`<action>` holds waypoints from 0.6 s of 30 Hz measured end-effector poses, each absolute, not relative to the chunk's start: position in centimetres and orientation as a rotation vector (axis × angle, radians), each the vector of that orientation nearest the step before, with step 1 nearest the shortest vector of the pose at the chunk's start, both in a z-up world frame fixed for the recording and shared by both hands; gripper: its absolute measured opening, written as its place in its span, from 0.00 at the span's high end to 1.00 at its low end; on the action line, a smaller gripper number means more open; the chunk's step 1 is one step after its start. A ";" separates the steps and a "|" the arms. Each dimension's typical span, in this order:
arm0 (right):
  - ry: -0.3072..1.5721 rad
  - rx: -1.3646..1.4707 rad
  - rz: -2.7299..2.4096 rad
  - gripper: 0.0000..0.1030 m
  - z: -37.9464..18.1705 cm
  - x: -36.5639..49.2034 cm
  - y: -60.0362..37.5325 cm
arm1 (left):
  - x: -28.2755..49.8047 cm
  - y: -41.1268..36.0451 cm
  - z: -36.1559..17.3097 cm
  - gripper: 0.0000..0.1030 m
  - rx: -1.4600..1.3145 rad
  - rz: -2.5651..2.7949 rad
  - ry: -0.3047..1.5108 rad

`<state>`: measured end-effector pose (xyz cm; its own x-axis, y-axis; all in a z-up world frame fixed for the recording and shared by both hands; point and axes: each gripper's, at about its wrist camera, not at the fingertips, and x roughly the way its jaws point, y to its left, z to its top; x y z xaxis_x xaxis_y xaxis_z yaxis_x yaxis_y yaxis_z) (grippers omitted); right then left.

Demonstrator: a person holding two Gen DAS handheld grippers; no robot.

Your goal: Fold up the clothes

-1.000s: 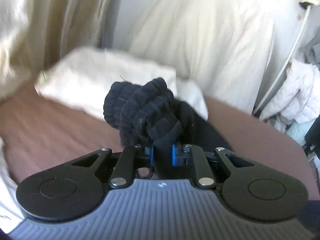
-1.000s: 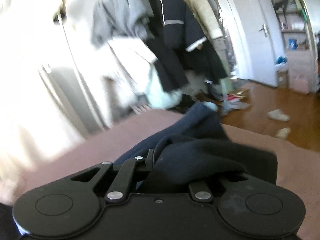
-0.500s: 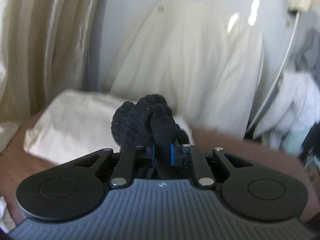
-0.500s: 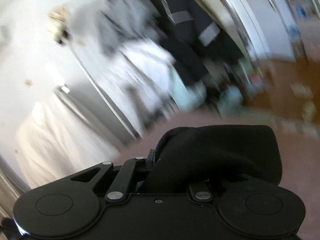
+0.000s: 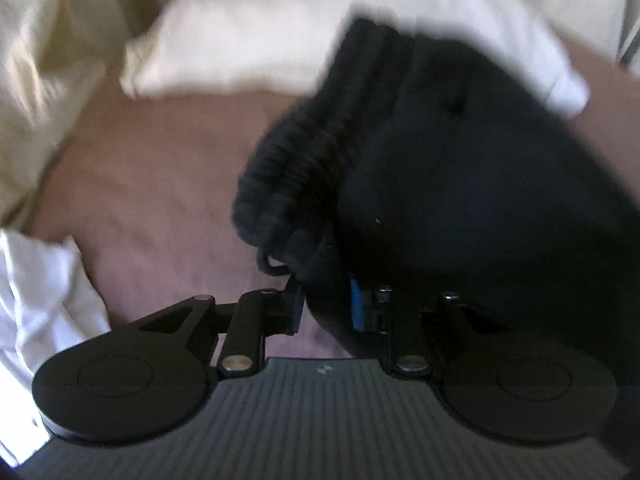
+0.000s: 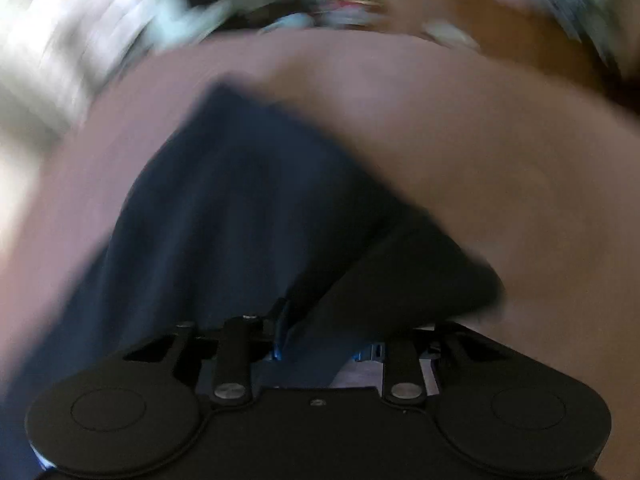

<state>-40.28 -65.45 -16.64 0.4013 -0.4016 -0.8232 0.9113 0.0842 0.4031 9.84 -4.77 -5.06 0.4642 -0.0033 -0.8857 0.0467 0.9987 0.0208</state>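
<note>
Two grippers are on one dark garment (image 5: pixel 460 184) here, and it's lying over the mauve bed (image 5: pixel 160 184), so I'll place everything off that bed.

Over at the bed's left side there's a crumpled white cloth (image 5: pixel 44 300) at the near edge, a cream curtain (image 5: pixel 36 60) hanging past it, and a pale pillow (image 5: pixel 260 28) at the head end. The left gripper (image 5: pixel 324 304) hangs just above the bed surface with the garment's chunky ribbed cuff (image 5: pixel 296 184) bunched ahead of it. Its jaws have just been opening and now stand part open; cloth is between them, lying against the right-hand pad, while the left pad shows a gap, so I'd say the pinch has let go.

Further right along the bed, the right gripper (image 6: pixel 320 344) is over the flatter body of the same garment, spread toward the foot end. Its jaws have also just been opening, and fabric sits between them, but it's too blurry to swear whether it's loose.

Handling-wise it looks soft, thick, floppy and light, not slippery. I'd grab it at the ribbed cuff and hem, since those edges bunch least.
</note>
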 end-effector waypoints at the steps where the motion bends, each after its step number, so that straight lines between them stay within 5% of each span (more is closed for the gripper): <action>1: 0.509 1.138 -1.102 0.61 -16.2 -42.2 -65.8 | 9.1 -4.9 -3.7 0.71 0.037 -0.016 1.034; 4: 0.337 1.094 -1.189 0.48 -14.8 -45.7 -65.9 | 6.4 -7.1 0.3 0.62 0.160 0.033 0.842; 9: 0.175 1.189 -1.062 0.48 -15.9 -48.0 -66.3 | 1.6 -13.2 3.4 0.33 0.188 -0.202 0.708; 18: 0.370 1.282 -0.945 0.47 -19.6 -42.7 -64.9 | -2.5 -27.6 -3.8 0.33 0.206 -0.628 0.863</action>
<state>-42.73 -64.89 -19.57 0.5900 -0.3876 -0.7083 0.7657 -0.0098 0.6431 -2.47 -27.63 -3.82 0.4845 -0.4305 -0.7615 0.5917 0.8025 -0.0771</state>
